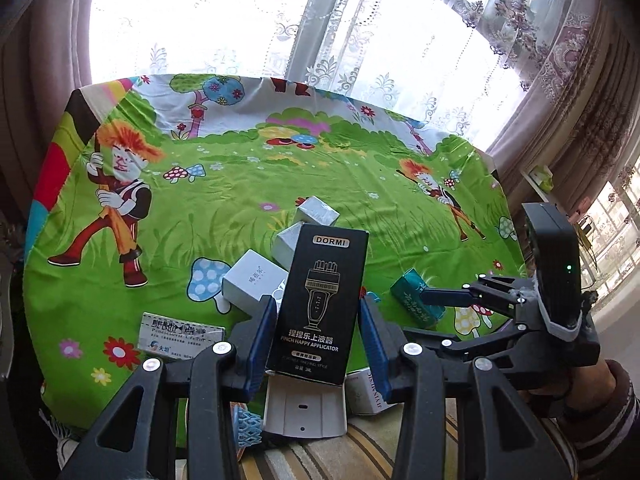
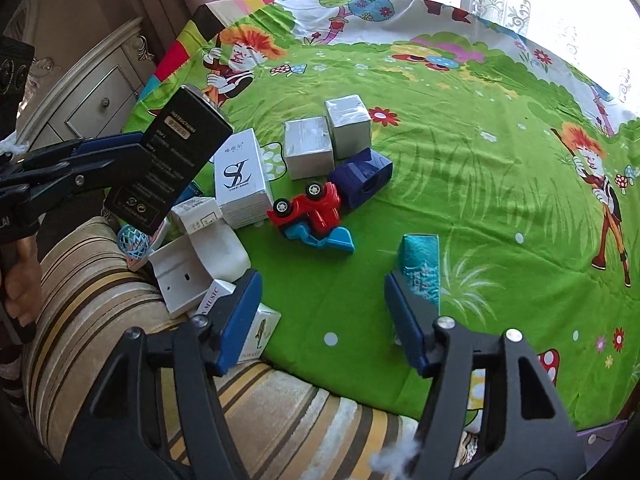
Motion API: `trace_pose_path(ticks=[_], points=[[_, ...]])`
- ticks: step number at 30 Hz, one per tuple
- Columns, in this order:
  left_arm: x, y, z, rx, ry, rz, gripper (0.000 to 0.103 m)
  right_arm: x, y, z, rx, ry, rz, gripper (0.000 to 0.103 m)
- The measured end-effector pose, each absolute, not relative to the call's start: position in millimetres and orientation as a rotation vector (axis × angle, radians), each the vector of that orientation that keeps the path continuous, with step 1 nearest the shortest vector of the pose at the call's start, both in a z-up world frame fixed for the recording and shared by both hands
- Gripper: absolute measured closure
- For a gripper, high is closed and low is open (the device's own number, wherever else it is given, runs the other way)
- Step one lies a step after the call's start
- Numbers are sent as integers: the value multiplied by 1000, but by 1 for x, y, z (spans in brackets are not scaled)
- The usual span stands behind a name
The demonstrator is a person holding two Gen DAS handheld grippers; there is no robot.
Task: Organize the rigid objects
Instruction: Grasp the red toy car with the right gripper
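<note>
My left gripper point(image 1: 318, 320) is shut on a tall black DORMI box point(image 1: 322, 300) and holds it upright above the near edge of the table; the box also shows in the right wrist view point(image 2: 172, 164). My right gripper point(image 2: 320, 320) is open and empty, low over the green cloth, with a teal box point(image 2: 420, 268) by its right finger. Two grey cubes point(image 2: 320, 140), a white SL box point(image 2: 240, 178), a dark blue block point(image 2: 362, 178) and an overturned red toy car point(image 2: 312, 212) lie on the cloth ahead.
A white plastic holder point(image 2: 192, 272), small white boxes point(image 2: 200, 210) and a blue mesh ball point(image 2: 134, 242) crowd the near left edge. A flat medicine box point(image 1: 180, 334) lies left. A striped cushion point(image 2: 100, 312) is in front. Curtains point(image 1: 400, 40) hang behind the table.
</note>
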State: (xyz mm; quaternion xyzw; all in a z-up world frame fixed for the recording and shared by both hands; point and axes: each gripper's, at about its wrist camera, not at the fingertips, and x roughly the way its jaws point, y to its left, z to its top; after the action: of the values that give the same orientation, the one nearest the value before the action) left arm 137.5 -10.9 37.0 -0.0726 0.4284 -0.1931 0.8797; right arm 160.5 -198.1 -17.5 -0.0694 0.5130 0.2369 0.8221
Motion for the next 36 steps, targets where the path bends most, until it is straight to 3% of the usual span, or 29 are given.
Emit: trace_pose_path(ticks=[7,10,18,19,22,24,26,36], points=[[135,-4,34,-186,885,-408,60,184,-181,-35,-175,1134,500,38],[135,-3,33,-194,882,-412,60,191,-174,-41,-185,1149,502,30],[135,-2,30,-208,884,-416,60,199,-167,-60,-248,1189,495,28],[135,-2,30,-208,883,-415,60,199,-168,-60,-249,1186,490,34],[135,-2,28,-214,887,-415,60,201,-175,-58,-201,1176,498,73],[134,-3,28,-214,890,-415,60,200,-180,-56,-185,1172,496,75],[133,-3,28,-213,888,-417,60,196,-183,-51,-175,1151,501,85],[130,-4,29,-216,881,-419,60,189,-182,-41,-170,1120,517,86]])
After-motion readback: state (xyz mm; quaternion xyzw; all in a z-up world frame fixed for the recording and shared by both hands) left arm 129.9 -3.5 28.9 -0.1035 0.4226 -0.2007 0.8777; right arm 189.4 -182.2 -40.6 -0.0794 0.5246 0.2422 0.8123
